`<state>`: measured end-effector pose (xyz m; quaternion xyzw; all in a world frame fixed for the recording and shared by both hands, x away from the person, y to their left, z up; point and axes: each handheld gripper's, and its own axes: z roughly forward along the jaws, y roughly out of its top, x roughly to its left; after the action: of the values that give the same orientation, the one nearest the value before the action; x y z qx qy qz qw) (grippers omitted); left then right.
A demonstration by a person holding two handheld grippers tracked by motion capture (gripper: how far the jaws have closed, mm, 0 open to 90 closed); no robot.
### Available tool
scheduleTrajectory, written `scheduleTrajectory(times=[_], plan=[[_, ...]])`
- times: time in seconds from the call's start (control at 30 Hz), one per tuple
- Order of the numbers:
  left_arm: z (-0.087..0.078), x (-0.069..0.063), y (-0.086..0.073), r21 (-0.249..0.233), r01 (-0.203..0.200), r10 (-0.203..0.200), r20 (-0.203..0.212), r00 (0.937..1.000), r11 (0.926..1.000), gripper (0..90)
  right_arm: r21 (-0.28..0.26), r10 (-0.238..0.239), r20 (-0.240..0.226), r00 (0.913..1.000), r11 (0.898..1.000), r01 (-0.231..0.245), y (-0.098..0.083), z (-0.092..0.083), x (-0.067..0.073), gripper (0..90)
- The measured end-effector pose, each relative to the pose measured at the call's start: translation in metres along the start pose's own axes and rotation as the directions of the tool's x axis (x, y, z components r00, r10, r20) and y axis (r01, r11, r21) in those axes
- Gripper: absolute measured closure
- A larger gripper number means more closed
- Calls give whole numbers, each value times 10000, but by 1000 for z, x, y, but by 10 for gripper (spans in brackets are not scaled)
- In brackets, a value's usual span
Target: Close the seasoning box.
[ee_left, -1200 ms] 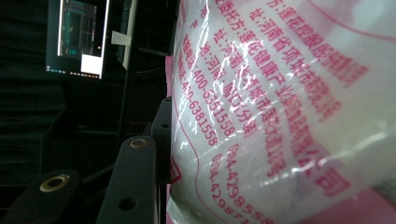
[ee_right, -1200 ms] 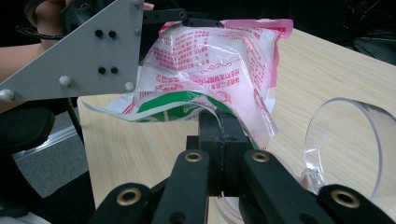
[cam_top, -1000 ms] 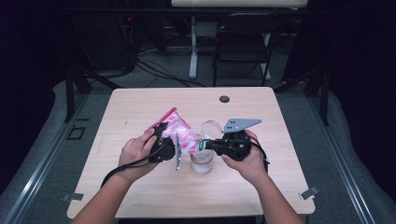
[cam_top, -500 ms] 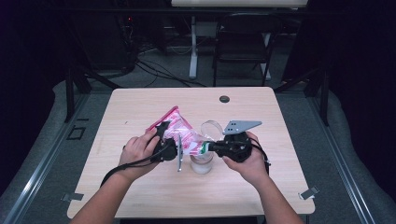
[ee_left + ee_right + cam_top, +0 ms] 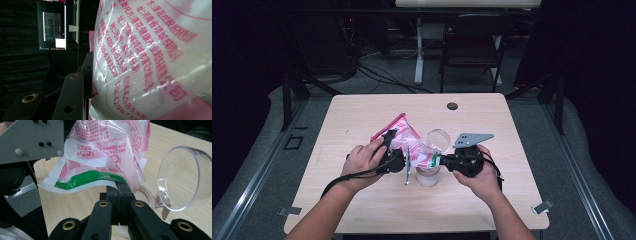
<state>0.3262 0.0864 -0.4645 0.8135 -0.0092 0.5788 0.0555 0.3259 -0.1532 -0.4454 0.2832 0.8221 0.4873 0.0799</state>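
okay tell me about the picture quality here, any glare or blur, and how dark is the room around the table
High view: the table is lit while the room around it is nearly black. Left gripper view: the plastic bag sits very close, with white glare streaks across its red print, which softens toward the right edge. Right gripper view: sharp, with reflections on the clear lid and the bag's creases.

High view: fixed above, facing forward and down on the table point(image 5: 362, 210). Left gripper view: pressed close along its fingers point(image 5: 72, 97) against the bag point(image 5: 150, 57). Right gripper view: close above its fingers point(image 5: 120, 195), sharing that bag (green-edged end) point(image 5: 100, 157).
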Motion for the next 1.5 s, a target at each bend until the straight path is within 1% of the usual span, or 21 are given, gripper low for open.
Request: scheduleTrajectory(times=[0.23,0.27,0.37,0.67,0.83,1.0,1.13,1.17,1.3,1.47,1.5], plan=[[2,-1,1,-128,-100,99,-34,9999,9999,621,91,183,42,9998,9998,-183,-6,3,-5,900],[2,-1,1,-94,-115,115,-22,9999,9999,622,171,160,71,9998,9997,-161,-6,3,-6,900],[2,-1,1,-13,-169,169,-16,9999,9999,624,178,233,94,9997,9996,-235,-8,5,-6,900],[3,-1,-1,12,-162,162,-117,9998,9999,628,357,201,65,9998,9992,-203,-10,10,-6,900],[2,0,-1,89,-263,265,-160,9995,9996,630,478,198,69,9998,9987,-201,-12,13,-5,900],[3,-1,-2,47,-210,211,-169,9996,9998,633,538,150,113,9998,9984,-156,-13,15,-5,900],[3,1,-1,124,-247,249,-192,9995,9996,635,575,189,98,9998,9982,-194,-14,16,-5,900],[3,0,-2,87,-175,176,-155,9997,9998,635,595,183,97,9998,9980,-188,-14,17,-5,900],[4,0,-2,75,-192,194,-222,9996,9998,637,684,191,94,9998,9975,-197,-15,20,-5,900],[6,-2,-3,131,-201,203,-151,9997,9997,639,746,253,93,9996,9969,-259,-18,24,-6,900],[6,-3,-3,181,-247,250,-136,9996,9995,639,829,203,66,9998,9963,-208,-18,24,-6,900]])
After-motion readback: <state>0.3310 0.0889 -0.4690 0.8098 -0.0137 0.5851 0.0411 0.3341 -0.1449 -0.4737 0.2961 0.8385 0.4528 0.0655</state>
